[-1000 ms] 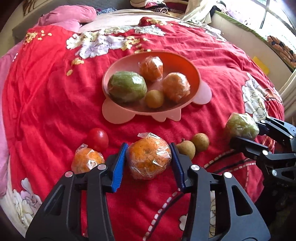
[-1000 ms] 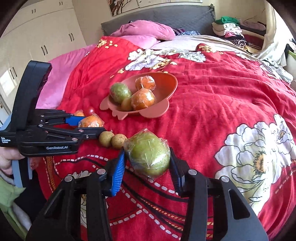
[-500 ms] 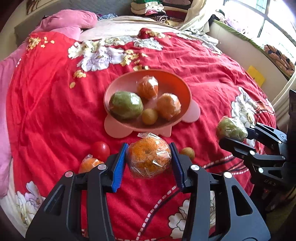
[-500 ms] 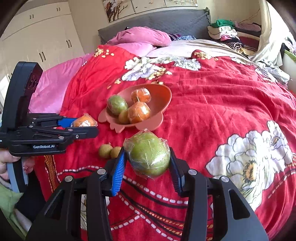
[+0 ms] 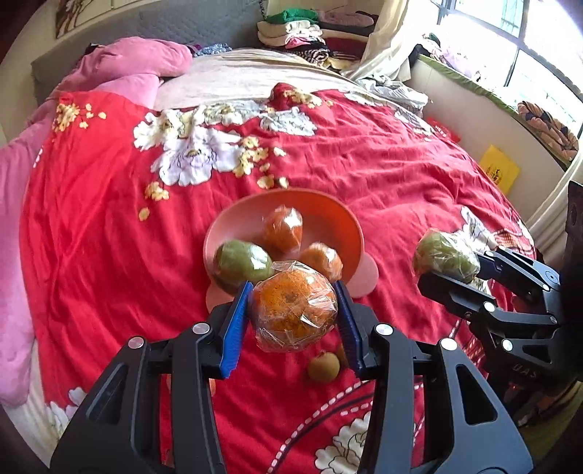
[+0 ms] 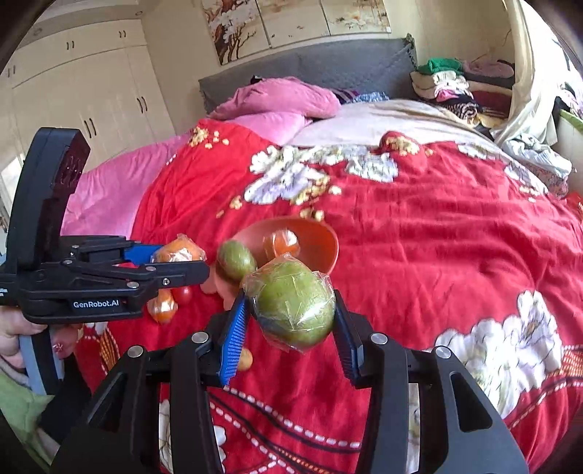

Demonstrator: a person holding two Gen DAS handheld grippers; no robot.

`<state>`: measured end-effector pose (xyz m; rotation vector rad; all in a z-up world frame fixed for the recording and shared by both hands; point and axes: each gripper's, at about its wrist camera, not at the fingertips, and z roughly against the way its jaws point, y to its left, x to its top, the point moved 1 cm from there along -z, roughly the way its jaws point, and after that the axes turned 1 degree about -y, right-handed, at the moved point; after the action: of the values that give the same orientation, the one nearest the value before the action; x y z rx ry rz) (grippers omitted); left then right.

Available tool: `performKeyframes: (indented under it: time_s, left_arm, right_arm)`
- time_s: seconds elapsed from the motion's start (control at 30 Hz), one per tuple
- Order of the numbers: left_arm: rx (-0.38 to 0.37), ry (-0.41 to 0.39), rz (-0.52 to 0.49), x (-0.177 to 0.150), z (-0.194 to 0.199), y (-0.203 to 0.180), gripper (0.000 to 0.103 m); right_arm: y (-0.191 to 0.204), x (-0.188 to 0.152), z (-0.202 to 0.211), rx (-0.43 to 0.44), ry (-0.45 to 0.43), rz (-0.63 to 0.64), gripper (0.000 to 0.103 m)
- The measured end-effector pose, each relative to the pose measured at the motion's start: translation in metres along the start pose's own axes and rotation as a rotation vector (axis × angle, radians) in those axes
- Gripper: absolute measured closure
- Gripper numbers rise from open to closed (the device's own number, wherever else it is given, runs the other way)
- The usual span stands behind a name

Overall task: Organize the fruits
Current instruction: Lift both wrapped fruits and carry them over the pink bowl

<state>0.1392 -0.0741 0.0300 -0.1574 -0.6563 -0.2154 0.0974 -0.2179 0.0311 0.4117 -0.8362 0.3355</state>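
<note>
My left gripper [image 5: 294, 313] is shut on a plastic-wrapped orange [image 5: 294, 310] and holds it in the air in front of the pink bowl [image 5: 328, 218]. The bowl lies on the red bedspread and holds a wrapped green fruit [image 5: 240, 260] and two wrapped oranges [image 5: 283, 229]. My right gripper [image 6: 291, 310] is shut on a wrapped green fruit [image 6: 293, 304], also lifted; in the left wrist view that gripper [image 5: 450, 268] shows at the right. In the right wrist view the left gripper [image 6: 180, 260] is at the left with its orange [image 6: 178, 251].
A small brown fruit [image 5: 323, 367] lies on the bedspread below the held orange. Another wrapped orange [image 6: 163, 306] and a tomato [image 6: 182, 294] lie left of the bowl. Pink pillows [image 5: 135, 65] and piled clothes [image 5: 302, 32] are at the bed's head. A hand [image 6: 14, 335] holds the left gripper.
Both grippers have risen off the bedspread with their fruits held. The bowl and the loose fruits now sit lower and smaller in both views.
</note>
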Motion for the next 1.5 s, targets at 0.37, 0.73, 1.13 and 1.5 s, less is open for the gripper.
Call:
performKeyframes:
  time_s: [0.37, 0.73, 1.13, 1.5]
  left_arm:
    - [0.012, -0.017, 0.004, 0.021, -0.001, 0.005, 0.066]
    - [0.015, -0.021, 0.011, 0.046, -0.009, 0.021, 0.066]
    - [0.019, -0.007, 0.024, 0.067, -0.030, 0.035, 0.066]
    - [0.043, 0.053, 0.039, 0.062, -0.064, 0.045, 0.066]
  right_arm:
    - [-0.008, 0.033, 0.000, 0.005, -0.058, -0.007, 0.061]
    - [-0.013, 0.068, -0.012, 0.007, -0.080, -0.002, 0.061]
    - [-0.022, 0.094, -0.027, -0.004, -0.110, -0.008, 0.061]
    - [-0.021, 0.073, -0.057, 0.030, -0.038, -0.017, 0.061]
